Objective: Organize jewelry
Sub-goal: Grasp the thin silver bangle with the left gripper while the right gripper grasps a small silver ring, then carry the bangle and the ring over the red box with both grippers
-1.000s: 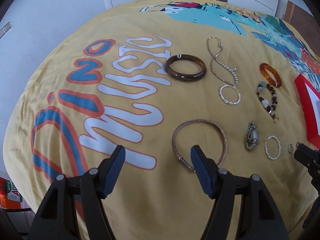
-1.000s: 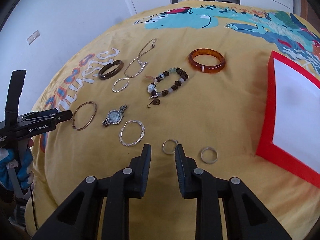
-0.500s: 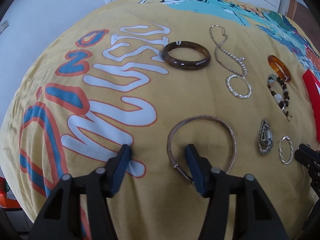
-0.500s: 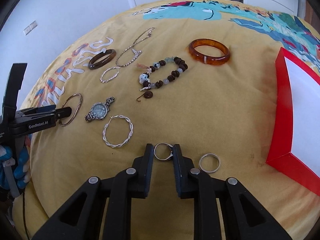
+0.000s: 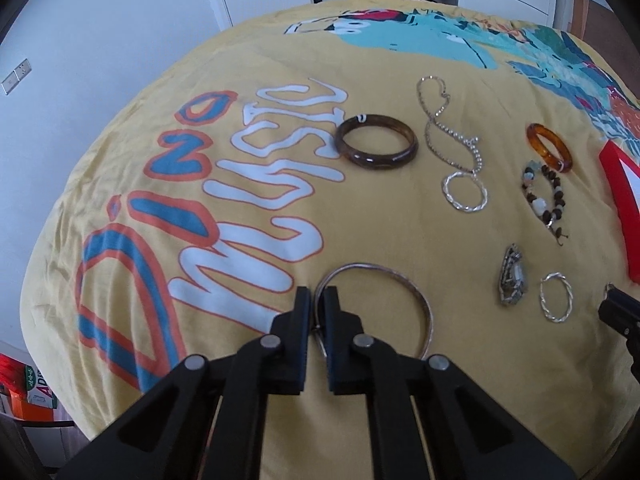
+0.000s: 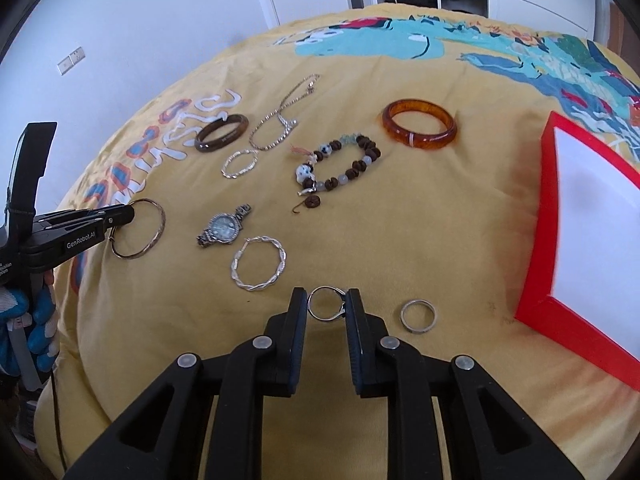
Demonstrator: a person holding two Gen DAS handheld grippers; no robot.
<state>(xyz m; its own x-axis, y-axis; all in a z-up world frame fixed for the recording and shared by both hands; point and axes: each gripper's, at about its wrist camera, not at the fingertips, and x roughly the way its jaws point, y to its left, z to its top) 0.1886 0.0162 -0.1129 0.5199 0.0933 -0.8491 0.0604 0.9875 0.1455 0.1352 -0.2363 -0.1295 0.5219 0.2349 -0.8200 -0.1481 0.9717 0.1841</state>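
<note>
Jewelry lies spread on a yellow printed bedspread. My left gripper is shut on the left side of a thin copper bangle; the bangle also shows in the right wrist view. My right gripper is shut on a small silver ring. A second silver ring lies just to its right. A red-rimmed white tray sits at the right.
On the bedspread lie a dark brown bangle, a silver chain necklace, two twisted silver hoops, an amber bangle, a beaded bracelet and a watch. White wardrobes stand behind.
My left gripper has closed on the copper bangle's left side. My right gripper has closed on the small silver ring.
</note>
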